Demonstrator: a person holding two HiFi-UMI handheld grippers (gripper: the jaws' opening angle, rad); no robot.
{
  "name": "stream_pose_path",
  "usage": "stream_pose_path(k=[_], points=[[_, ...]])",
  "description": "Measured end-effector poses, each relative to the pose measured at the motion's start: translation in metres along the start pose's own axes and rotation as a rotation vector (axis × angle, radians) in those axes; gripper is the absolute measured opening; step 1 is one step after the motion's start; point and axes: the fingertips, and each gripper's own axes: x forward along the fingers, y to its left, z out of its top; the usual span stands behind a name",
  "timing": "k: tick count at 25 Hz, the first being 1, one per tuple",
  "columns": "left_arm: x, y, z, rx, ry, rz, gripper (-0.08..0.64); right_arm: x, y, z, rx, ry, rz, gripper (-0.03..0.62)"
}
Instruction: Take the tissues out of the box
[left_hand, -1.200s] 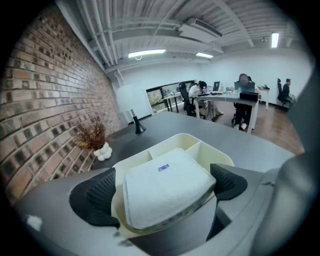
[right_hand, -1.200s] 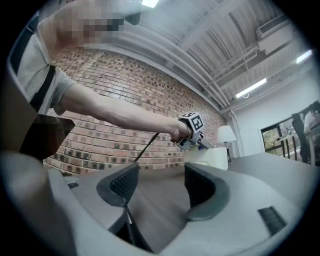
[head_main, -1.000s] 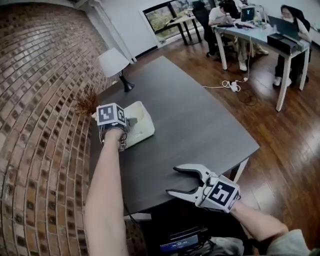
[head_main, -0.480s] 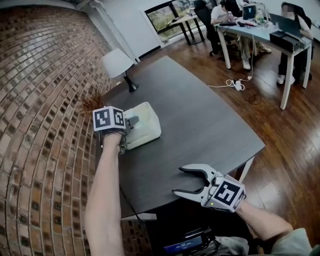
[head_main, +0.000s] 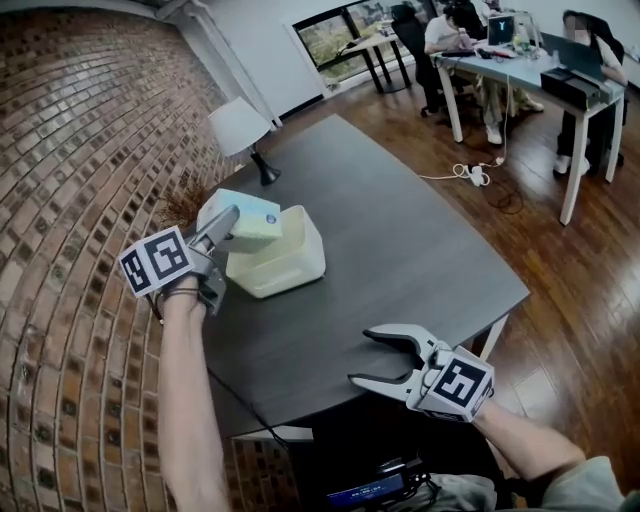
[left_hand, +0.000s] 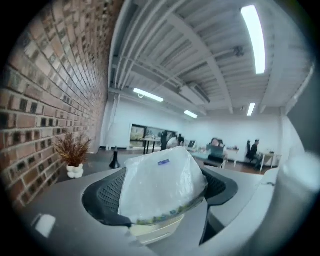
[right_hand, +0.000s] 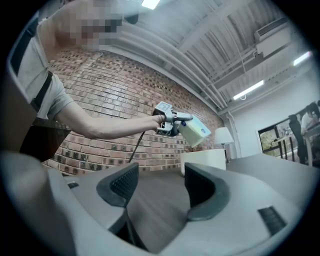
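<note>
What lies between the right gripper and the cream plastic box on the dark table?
Only bare dark tabletop separates right gripper and box, in the head view.

Pale mint tissue pack (head_main: 258, 222) with blue label, cream box (head_main: 290, 265), dark grey wood-grain table (head_main: 400, 240), red-brown brick wall (head_main: 80, 150) at left, white lampshade (head_main: 236, 124), reddish wood floor (head_main: 570, 300), black-and-white markers on left gripper (head_main: 230, 221) and right gripper (head_main: 372, 357)
</note>
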Motion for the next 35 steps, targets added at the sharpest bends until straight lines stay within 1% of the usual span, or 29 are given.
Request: stream_pose_path(k=[1,2,4,7,8,9,11,13,14,17,19,22,25,27,31,35], points=[[-0.015,-0.009,0.012,-0.057,-0.089,-0.071,0.437,-0.001,0.000,0.000,0.004,-0.001,0.000,0.305],[-0.032,-0.018,0.021,-0.132,-0.181,-0.151,0.437,-0.002,-0.002,0.000,0.007,-0.002,-0.003,0.305],[-0.066,-0.030,0.029,-0.309,-0.353,-0.315,0.437,-0.004,-0.005,0.001,0.023,-0.011,-0.011,0.304],[-0.115,-0.026,0.021,-0.595,-0.587,-0.553,0.439,-0.007,-0.007,0.004,0.048,-0.030,-0.022,0.304],[-0.130,-0.019,0.014,-0.689,-0.662,-0.618,0.437,-0.008,-0.007,0.005,0.056,-0.037,-0.024,0.304],[-0.143,-0.011,0.004,-0.774,-0.728,-0.662,0.437,-0.009,-0.009,0.007,0.064,-0.044,-0.025,0.304],[-0.160,0.007,-0.022,-0.915,-0.824,-0.704,0.437,-0.011,-0.013,0.008,0.088,-0.056,-0.030,0.305],[-0.170,0.020,-0.050,-1.020,-0.884,-0.739,0.437,-0.014,-0.016,0.010,0.130,-0.076,-0.030,0.304],[-0.174,0.021,-0.063,-1.057,-0.908,-0.766,0.437,-0.015,-0.017,0.012,0.155,-0.091,-0.027,0.304],[-0.187,0.004,-0.092,-1.119,-0.973,-0.860,0.439,-0.018,-0.017,0.021,0.226,-0.147,-0.008,0.304],[-0.192,-0.011,-0.110,-1.150,-1.008,-0.900,0.439,-0.020,-0.015,0.027,0.265,-0.192,0.008,0.304],[-0.186,-0.017,-0.134,-1.209,-1.016,-0.914,0.439,-0.020,-0.012,0.037,0.290,-0.247,0.033,0.304],[-0.178,-0.018,-0.150,-1.252,-0.992,-0.909,0.439,-0.019,-0.009,0.037,0.296,-0.254,0.039,0.304],[-0.177,-0.017,-0.155,-1.258,-0.995,-0.906,0.439,-0.020,-0.010,0.036,0.293,-0.244,0.038,0.304],[-0.182,-0.022,-0.150,-1.236,-1.004,-0.901,0.439,-0.023,-0.008,0.040,0.285,-0.237,0.049,0.304],[-0.180,-0.029,-0.150,-1.233,-0.986,-0.917,0.439,-0.019,-0.005,0.041,0.272,-0.234,0.057,0.302]])
